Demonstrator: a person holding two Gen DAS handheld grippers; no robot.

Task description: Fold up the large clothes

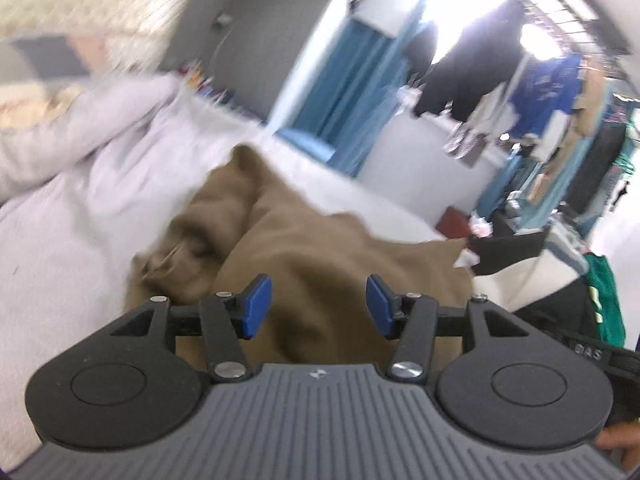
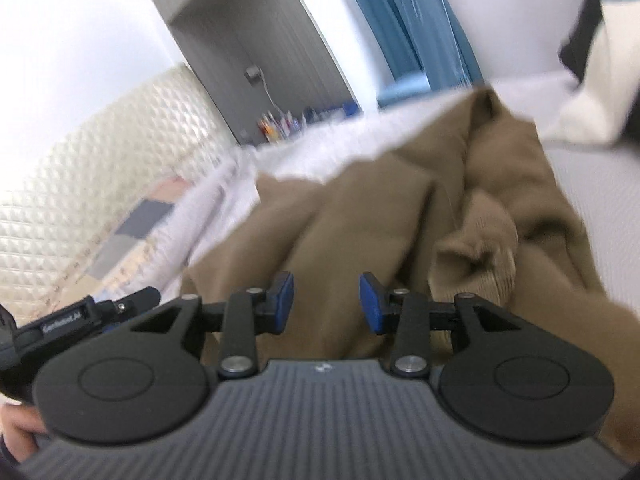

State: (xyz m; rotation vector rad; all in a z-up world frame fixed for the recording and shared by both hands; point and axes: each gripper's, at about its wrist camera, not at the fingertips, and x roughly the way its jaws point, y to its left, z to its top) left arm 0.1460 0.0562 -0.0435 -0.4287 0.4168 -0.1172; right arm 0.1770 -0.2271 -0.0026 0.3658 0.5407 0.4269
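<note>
Both tools apart, empty: left tool (image 1: pixel 319 306), right tool (image 2: pixel 326 303). Brown garment (image 1: pixel 320 248) crumpled mid-frame on bed (image 1: pixel 48 280). I'd find edges, pinch corners, spread flat first.

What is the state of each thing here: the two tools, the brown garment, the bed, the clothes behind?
Left tool: open, empty, above the brown garment.
Right tool: open, empty, above the same garment.
Brown garment: crumpled, unfolded, lying on the bed.
Ribbed cuff: bunched on top of the garment.
Bed: covered with a white sheet.
Hanging clothes: hung up by the window.
</note>
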